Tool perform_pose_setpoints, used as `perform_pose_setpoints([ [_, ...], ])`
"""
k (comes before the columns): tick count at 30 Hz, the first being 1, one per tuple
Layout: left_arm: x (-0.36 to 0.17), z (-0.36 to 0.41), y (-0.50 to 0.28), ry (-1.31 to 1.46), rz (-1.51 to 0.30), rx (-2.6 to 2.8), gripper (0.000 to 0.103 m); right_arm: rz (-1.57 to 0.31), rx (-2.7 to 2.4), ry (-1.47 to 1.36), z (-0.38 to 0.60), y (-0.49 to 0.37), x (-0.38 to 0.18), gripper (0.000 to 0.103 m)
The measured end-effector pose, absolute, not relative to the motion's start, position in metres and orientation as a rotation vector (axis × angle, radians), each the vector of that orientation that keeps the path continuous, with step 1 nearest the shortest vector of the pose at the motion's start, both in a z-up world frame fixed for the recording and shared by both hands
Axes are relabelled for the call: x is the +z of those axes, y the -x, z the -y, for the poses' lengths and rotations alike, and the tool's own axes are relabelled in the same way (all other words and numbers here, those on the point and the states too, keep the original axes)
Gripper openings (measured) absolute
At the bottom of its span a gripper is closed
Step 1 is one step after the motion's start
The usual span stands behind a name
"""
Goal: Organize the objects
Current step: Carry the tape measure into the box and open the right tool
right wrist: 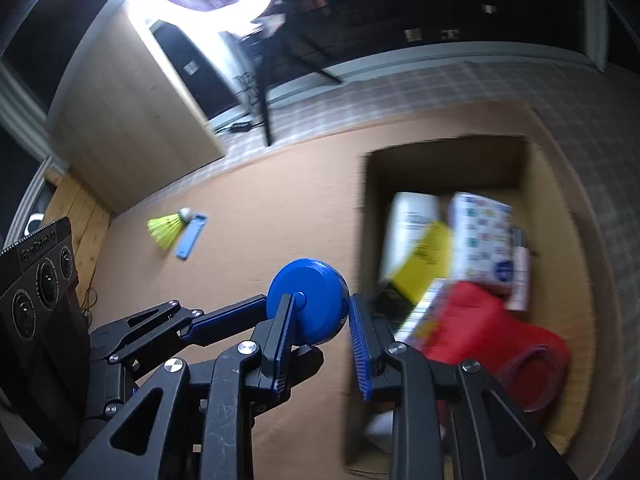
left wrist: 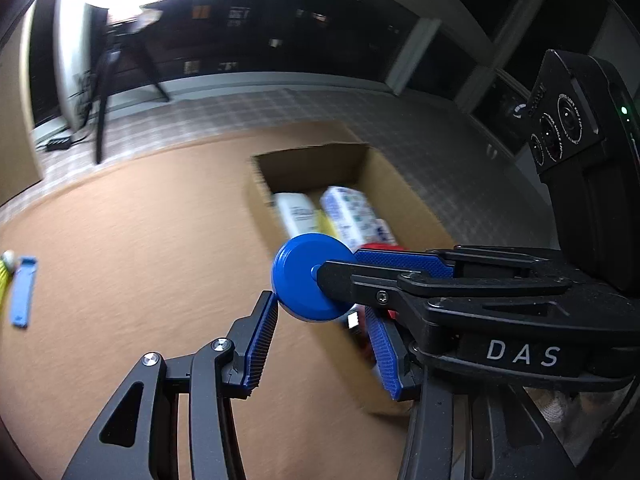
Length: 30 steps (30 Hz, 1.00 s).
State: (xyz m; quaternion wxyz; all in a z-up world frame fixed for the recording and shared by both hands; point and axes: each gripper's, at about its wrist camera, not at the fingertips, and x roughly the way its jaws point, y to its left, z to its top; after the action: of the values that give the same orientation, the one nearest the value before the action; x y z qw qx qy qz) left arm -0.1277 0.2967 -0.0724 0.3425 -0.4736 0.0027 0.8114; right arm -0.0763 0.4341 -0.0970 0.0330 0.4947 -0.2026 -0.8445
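A round blue disc (left wrist: 308, 280) hangs above the table by the left wall of the cardboard box (left wrist: 404, 196). My right gripper (right wrist: 318, 312) is shut on the blue disc (right wrist: 310, 300); in the left wrist view its black fingers (left wrist: 360, 280) clamp the disc from the right. My left gripper (left wrist: 320, 320) is open just under and around the disc. In the right wrist view the left gripper's finger (right wrist: 224, 320) reaches the disc from the left. The box (right wrist: 556, 184) holds white packets, a yellow packet and a red item.
A yellow-green shuttlecock (right wrist: 166, 228) and a light blue flat tool (right wrist: 192, 236) lie on the orange table, left of the box; the tool also shows in the left wrist view (left wrist: 23, 292). A tripod with a ring light stands on the floor beyond the table.
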Motion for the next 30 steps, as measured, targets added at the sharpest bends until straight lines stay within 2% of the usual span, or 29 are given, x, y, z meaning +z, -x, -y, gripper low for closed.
perform_pose_setpoints([
  [15, -0.084, -0.384, 0.117, 1.231, -0.061, 1.949, 0.049, 0.747, -2.653, -1.582, -0.512, 0.039, -0.110, 0.025],
  [20, -0.079, -0.386, 0.111, 1.214, -0.083, 1.946, 0.049, 0.807, -2.680, -1.579, -0.522, 0.032, -0.110, 0.034],
  [30, -0.075, -0.349, 0.115, 1.230, -0.036, 2.008, 0.049, 0.808, -2.681, -1.544, -0.506, 0.032, -0.100, 0.035],
])
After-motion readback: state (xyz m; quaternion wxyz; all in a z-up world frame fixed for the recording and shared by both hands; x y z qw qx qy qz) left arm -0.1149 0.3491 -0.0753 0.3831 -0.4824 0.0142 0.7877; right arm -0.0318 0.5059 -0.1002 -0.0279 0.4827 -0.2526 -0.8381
